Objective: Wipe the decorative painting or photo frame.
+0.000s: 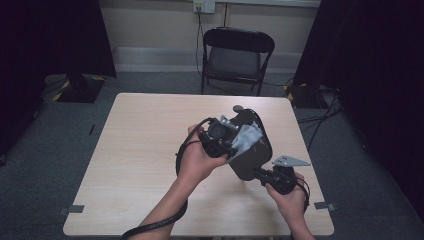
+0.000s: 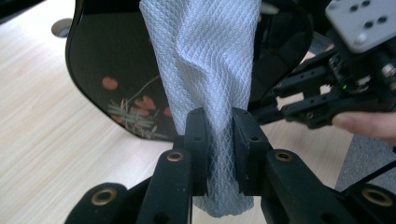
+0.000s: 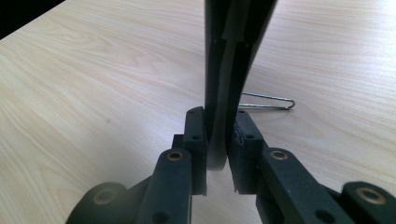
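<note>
From above the table [image 1: 125, 165], I see my right gripper [image 1: 260, 174] clamped on the lower edge of a black tray [image 1: 252, 155], holding it up on edge over the right half of the tabletop. My left gripper [image 1: 226, 148] has its jaws pinched tight on a grey cloth [image 2: 210, 70] draped against the tray's face, which seems to carry a painted red flower pattern. A thin wire piece [image 3: 268, 102], perhaps a tray stand, lies on the wood behind the tray.

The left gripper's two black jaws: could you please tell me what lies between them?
A pale grey cloth is pinched between them in the left gripper view, draped against the black tray.
</note>
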